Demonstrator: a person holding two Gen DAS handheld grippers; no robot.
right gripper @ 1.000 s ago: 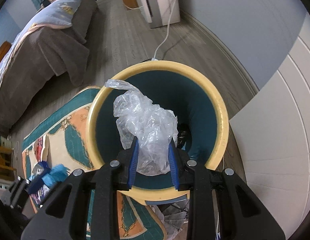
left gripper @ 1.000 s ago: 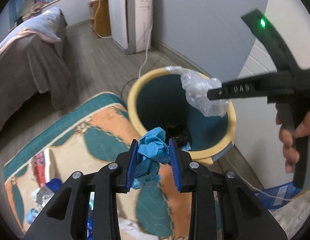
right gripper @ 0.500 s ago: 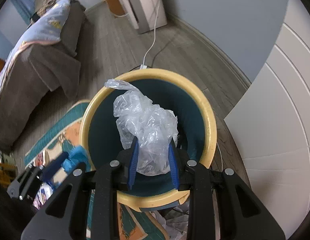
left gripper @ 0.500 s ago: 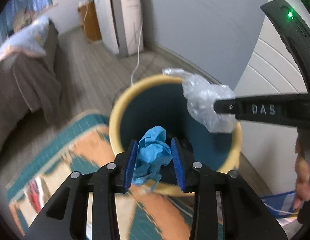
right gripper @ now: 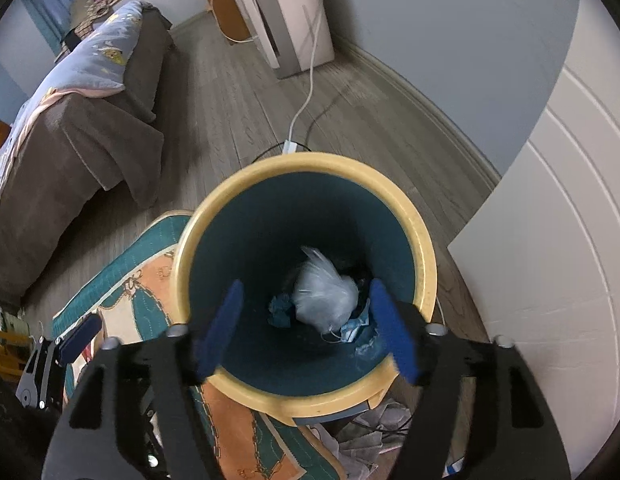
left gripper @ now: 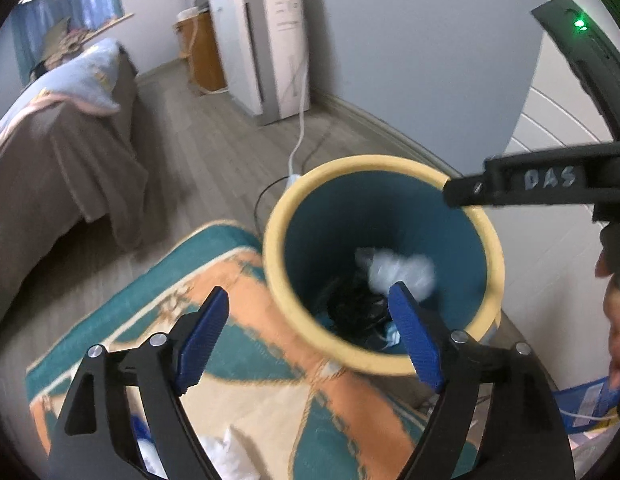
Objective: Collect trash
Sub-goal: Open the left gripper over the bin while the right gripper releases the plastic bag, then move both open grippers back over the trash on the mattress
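Plastic wad (right gripper: 324,296) in 1 bin (right gripper: 426,256); 2 claws, left claw (left gripper: 310,336), right claw (right gripper: 305,328), just opened, empty.

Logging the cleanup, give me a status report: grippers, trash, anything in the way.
Left gripper and right gripper open, jaws just opened, nothing between them. Clear plastic bag and blue crumpled glove lie in the bin. Nothing blocking.

The bottom of the bin (right gripper: 305,400) is only partly seen: the dark heap under the clear plastic bag (right gripper: 324,296) cannot be identified, and the bag itself is blurred in the left wrist view. The hand (left gripper: 616,320) on the right gripper's handle is cut off by the picture's edge. The papers (right gripper: 366,436) beside the bin are hidden in part behind the gripper's frame.
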